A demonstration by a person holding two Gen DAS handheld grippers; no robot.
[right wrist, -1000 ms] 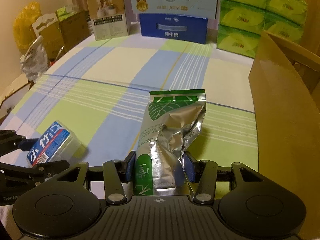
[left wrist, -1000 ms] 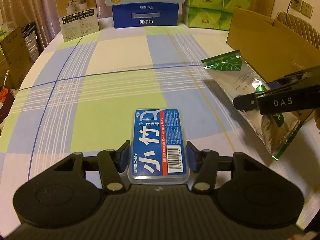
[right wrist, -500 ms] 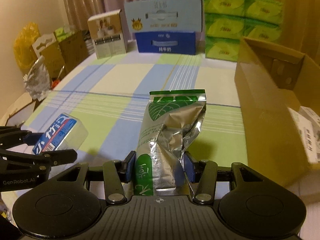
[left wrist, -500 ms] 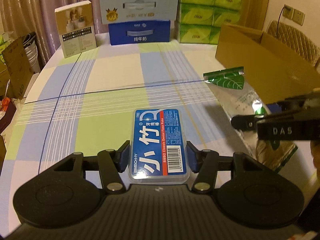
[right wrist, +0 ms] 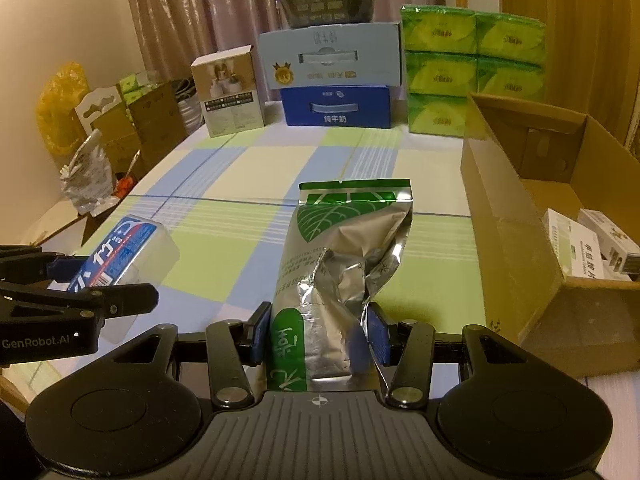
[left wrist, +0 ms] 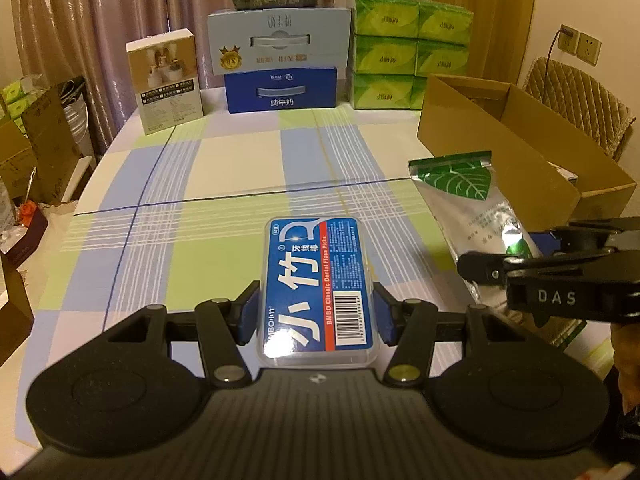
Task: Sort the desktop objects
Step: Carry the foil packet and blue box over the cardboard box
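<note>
left gripper (left wrist: 316,312) pinching clear plastic floss-pick box with blue label (left wrist: 318,288); right gripper (right wrist: 318,332) pinching crumpled silver-green foil pouch (right wrist: 344,264), above checked table (left wrist: 224,184).

My table (left wrist: 224,168) wears a checked cloth of pale green, blue and cream squares. Along its far edge stand a small beige carton (left wrist: 168,80), a dark blue milk box (left wrist: 282,90) under a light blue one, and stacked green tissue packs (left wrist: 408,52). An open brown cardboard box (right wrist: 516,220) sits at my right.
</note>
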